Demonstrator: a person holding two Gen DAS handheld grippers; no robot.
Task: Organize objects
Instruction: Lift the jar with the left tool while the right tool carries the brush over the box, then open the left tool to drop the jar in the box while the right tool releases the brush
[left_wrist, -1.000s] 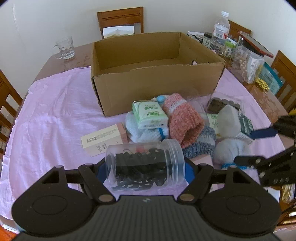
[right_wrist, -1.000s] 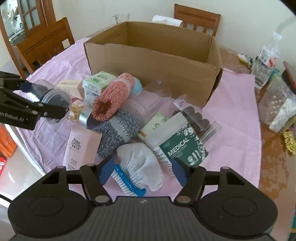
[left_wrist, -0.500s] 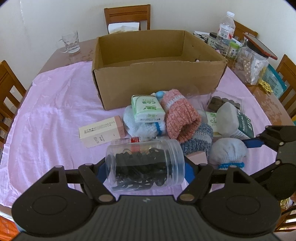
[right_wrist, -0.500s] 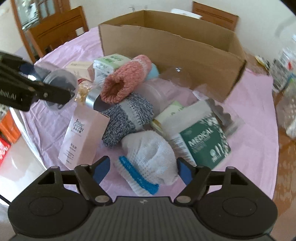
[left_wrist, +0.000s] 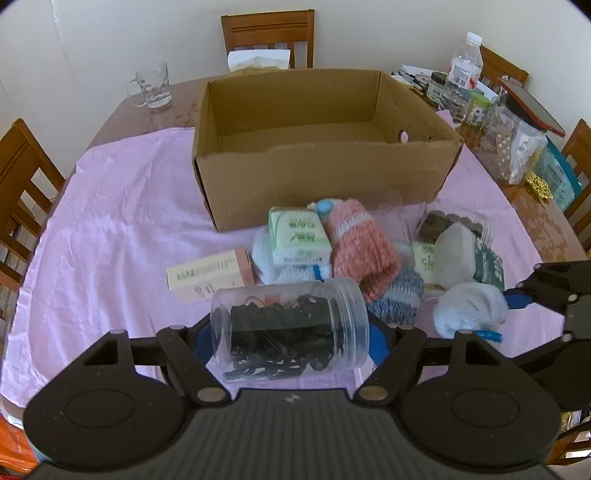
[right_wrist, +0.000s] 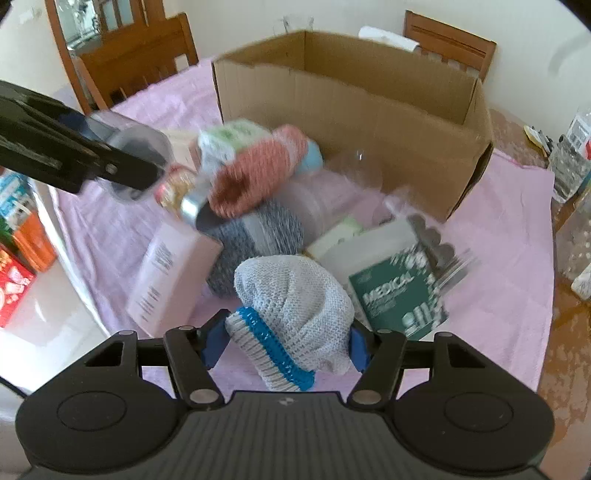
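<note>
My left gripper (left_wrist: 291, 334) is shut on a clear plastic jar (left_wrist: 288, 317) of small black items, held on its side above the near table edge. The same left gripper (right_wrist: 110, 162) shows at the left of the right wrist view. An open cardboard box (left_wrist: 325, 177) stands behind a pile holding a pink knit sock (left_wrist: 362, 243), a green tissue pack (left_wrist: 299, 236) and a grey-blue sock (left_wrist: 399, 295). My right gripper (right_wrist: 284, 345) is open, its blue pads flanking a white knit sock with a blue band (right_wrist: 291, 306), which lies on the pink cloth.
A cream carton (left_wrist: 207, 275), a pink carton (right_wrist: 166, 273) and a green medical pack (right_wrist: 402, 295) lie in the pile. A glass mug (left_wrist: 153, 86) stands back left; a water bottle (left_wrist: 461, 70) and clear containers (left_wrist: 513, 144) stand at the right. Wooden chairs ring the table.
My right gripper has moved forward over the white sock, so its fingers now flank it and stand slightly closer together. My left gripper has risen a little with the jar.
</note>
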